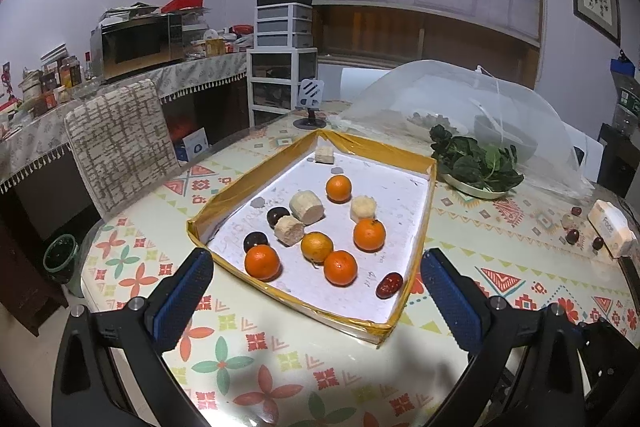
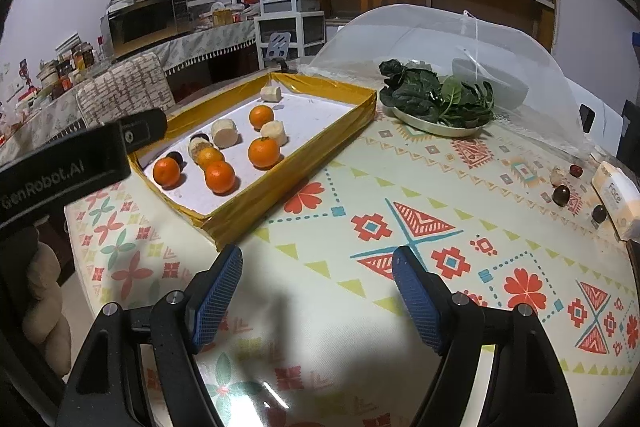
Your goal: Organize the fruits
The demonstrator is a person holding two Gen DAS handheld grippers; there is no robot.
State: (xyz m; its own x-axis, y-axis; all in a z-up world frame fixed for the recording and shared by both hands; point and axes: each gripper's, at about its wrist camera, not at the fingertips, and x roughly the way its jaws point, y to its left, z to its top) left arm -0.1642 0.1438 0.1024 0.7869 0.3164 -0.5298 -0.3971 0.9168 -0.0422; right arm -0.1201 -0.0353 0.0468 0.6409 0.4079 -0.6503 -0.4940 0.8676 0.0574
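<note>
While both tools tilt downward over the patterned tablecloth (image 2: pixel 440 187), the left gripper (image 1: pixel 316 303) hangs at the near edge of the table, its blue-padded fingers (image 1: pixel 182 303) spread wide, one on either side of the near corner of the shallow yellow-rimmed cardboard tray (image 1: pixel 224 199), and nothing is pinched between them. The right gripper (image 2: pixel 318 301) hovers over bare cloth to the right of that tray, jaws also standing well apart and empty, touching nothing.

Inside the tray, on its white floor, sit five round orange mandarins: one at the near left (image 1: pixel 262 262), one near the middle of the front (image 1: pixel 340 267), a paler one just behind it (image 1: pixel 317 247), one toward the right side (image 1: pixel 369 234) and one farther back (image 1: pixel 338 188). Among them lie pale beige cut chunks (image 1: pixel 306 207), rough-sided, with another lone chunk in the far corner (image 1: pixel 324 155). Two dark round fruits (image 1: pixel 256 241) sit along the left side, and a glossy red date (image 1: pixel 389 285) lies near the front right rim.

Outside the tray, more small dark fruits (image 2: pixel 561 195) lie scattered near the table's right edge beside a cream tissue pack (image 2: pixel 616 201). A plate of dark leafy greens (image 2: pixel 436 99) sits past the tray's far right corner, against a white mesh food cover (image 2: pixel 520 39).
</note>
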